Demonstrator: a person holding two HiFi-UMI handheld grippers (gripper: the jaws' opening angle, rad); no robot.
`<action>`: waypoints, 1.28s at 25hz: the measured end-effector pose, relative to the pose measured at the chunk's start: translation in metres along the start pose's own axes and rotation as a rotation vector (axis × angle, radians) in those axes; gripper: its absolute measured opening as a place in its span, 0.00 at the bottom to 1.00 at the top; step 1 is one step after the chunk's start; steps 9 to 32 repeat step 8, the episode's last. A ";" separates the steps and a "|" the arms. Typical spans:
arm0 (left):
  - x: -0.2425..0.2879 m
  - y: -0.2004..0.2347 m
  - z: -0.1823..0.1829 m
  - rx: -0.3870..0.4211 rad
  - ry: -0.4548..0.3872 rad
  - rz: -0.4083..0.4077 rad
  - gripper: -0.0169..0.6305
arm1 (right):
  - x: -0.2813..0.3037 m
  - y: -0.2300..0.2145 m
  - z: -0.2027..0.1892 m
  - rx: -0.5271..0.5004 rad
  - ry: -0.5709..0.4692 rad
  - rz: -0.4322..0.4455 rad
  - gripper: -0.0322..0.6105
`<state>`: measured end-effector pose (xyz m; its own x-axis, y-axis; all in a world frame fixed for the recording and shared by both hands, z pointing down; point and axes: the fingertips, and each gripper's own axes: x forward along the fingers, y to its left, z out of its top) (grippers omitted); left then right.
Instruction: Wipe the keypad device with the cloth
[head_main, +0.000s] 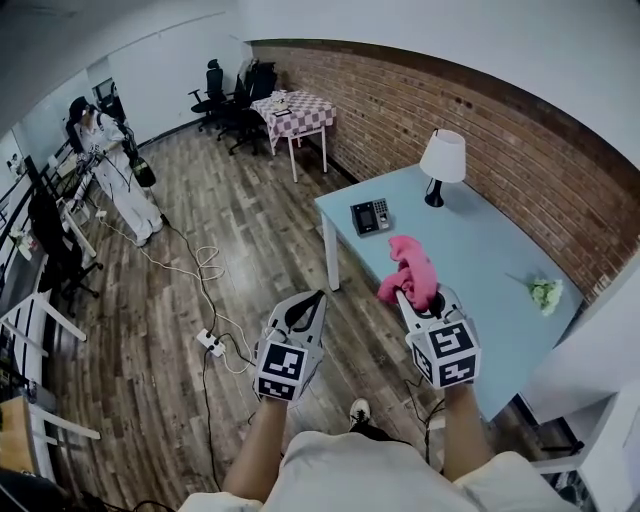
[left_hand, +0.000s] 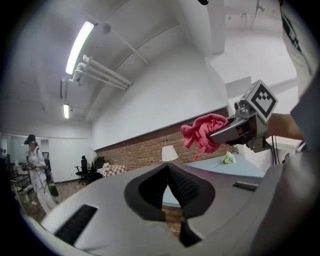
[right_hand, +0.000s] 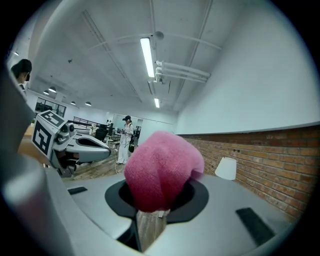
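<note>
The wedge-shaped grey left gripper (head_main: 312, 303) has its ribbed jaws pressed together on nothing. The flat, dark keypad device (head_main: 370, 216) lies near the smooth pale-blue desk's (head_main: 480, 250) left corner. The right gripper's (head_main: 415, 300) jaws pinch a bunched, fuzzy pink cloth (head_main: 408, 268).

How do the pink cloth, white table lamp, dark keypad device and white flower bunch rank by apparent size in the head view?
1. Pink cloth and white table lamp: about alike; the cloth is held nearer the camera, so unsure.
2. Dark keypad device.
3. White flower bunch, slightly smaller.
</note>
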<state>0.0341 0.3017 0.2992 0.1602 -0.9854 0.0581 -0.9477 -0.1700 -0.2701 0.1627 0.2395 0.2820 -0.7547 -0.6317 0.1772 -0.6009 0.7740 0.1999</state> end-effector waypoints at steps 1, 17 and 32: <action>-0.006 -0.002 0.003 0.001 -0.002 -0.001 0.04 | -0.005 0.004 0.001 0.006 -0.001 0.001 0.21; -0.045 -0.016 0.018 0.025 -0.012 -0.005 0.04 | -0.031 0.019 -0.013 0.063 0.021 -0.005 0.21; -0.045 -0.016 0.018 0.025 -0.012 -0.005 0.04 | -0.031 0.019 -0.013 0.063 0.021 -0.005 0.21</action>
